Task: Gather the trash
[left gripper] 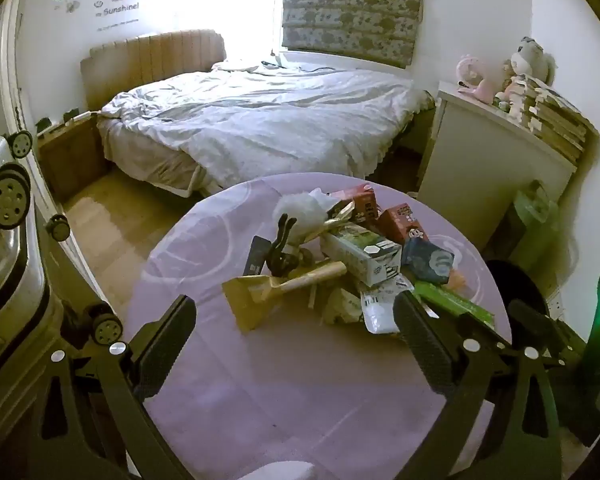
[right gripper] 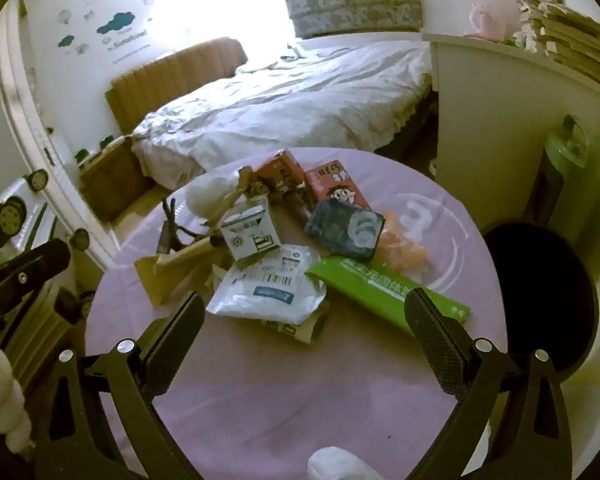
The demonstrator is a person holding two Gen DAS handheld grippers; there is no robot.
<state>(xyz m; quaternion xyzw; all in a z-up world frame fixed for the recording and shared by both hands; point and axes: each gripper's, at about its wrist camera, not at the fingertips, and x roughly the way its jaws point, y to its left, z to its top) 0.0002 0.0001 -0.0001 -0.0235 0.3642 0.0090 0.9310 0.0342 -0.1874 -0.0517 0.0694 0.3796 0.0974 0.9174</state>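
A pile of trash lies on a round table with a purple cloth [left gripper: 260, 380] [right gripper: 300, 392]. It holds red cartons [right gripper: 334, 186], a white box [right gripper: 252, 232] [left gripper: 364, 256], a dark packet [right gripper: 346, 230], a green wrapper [right gripper: 384, 290], a white mailer bag [right gripper: 272, 292], brown paper [left gripper: 256, 296] and a white fluffy lump [left gripper: 304, 208]. My left gripper [left gripper: 296, 320] is open and empty, hovering above the table just short of the pile. My right gripper [right gripper: 306, 312] is open and empty, its fingertips near the mailer bag and the green wrapper.
A bed [left gripper: 256, 120] stands beyond the table. A white cabinet [left gripper: 496, 168] with toys and books is at the right. A black round stool [right gripper: 540, 296] sits right of the table. A suitcase with wheels [left gripper: 8, 200] stands at the left. A white wad [right gripper: 336, 464] lies at the near table edge.
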